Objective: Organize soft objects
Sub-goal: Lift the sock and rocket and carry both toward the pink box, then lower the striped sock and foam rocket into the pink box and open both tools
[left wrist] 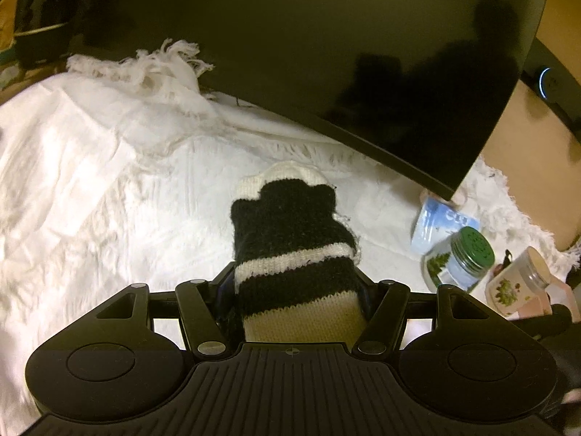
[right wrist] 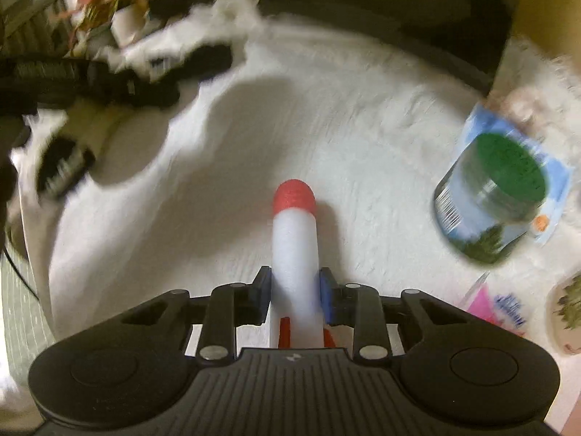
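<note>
Two soft things in hand, one per gripper. Striped knit mitten [left wrist: 290, 250], black and cream, clamped at its cuff between the pads of the left gripper [left wrist: 295, 283], fingers spread fairly wide around the bulky wool, tip sticking out over the white blanket [left wrist: 109, 181]. Foam rocket [right wrist: 295, 254], white with a red nose, pinched near its tail by the right gripper [right wrist: 295, 290], fingers narrow on the slim body, nose pointing far. Both apparently lifted clear of the blanket, probably for carrying to a sorting spot. Off to the right, a green-lidded jar [right wrist: 501, 196] on a blue packet [right wrist: 559, 174]. Dark monitor [left wrist: 326, 54] overhanging the far side.
</note>
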Available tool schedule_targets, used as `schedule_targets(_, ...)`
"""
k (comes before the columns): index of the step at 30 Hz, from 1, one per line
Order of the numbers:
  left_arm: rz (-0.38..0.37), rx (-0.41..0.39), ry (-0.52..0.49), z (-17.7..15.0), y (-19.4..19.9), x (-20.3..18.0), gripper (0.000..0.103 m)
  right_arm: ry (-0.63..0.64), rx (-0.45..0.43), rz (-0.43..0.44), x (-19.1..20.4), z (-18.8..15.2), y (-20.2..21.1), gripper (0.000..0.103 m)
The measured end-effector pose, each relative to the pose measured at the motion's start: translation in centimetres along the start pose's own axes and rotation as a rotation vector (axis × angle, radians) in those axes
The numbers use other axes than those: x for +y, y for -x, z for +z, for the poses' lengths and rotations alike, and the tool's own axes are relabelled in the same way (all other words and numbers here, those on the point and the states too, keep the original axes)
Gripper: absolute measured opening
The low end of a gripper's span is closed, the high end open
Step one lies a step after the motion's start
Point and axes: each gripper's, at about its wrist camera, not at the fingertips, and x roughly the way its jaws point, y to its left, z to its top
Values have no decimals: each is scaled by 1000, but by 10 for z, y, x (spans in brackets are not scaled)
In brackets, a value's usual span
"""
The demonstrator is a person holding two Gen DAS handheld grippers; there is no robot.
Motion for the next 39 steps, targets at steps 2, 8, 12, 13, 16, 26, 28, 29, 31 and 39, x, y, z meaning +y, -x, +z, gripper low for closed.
schedule_targets(2,-3,1,-20,8,-6,-5,67,-38,-46,-13,-7,9,14,27)
schedule_targets(8,-73,-23,-105,29,-12,-50,67,-165,-184,-89,-44,34,77,27)
schedule_targets(12,-198,-40,-194,41,-5,-106,67,-254,-292,-185,-84,28,139,27)
schedule_targets(13,-242,-41,-216,44,-3,-123,67,-270,-317,-215,-93,24,154,27)
schedule_targets(16,-375,-32,-278,49,0,-175,67,-315,-382,-337,-122,8,203,27)
schedule_targets(26,-668,118,-456,20,-26,-349,67,-517,-442,-614,-197,-72,300,27)
schedule_targets(28,-688,161,-444,9,-43,-370,67,-543,-432,-634,-206,-84,305,27)
schedule_targets(29,-698,178,-428,2,-53,-380,67,-552,-428,-637,-209,-86,306,27)
schedule_targets(31,-712,196,-396,-8,-69,-396,68,-567,-417,-642,-217,-95,307,27)
schedule_targets(39,-654,320,-285,-48,-136,-415,70,-662,-327,-605,-270,-98,290,27)
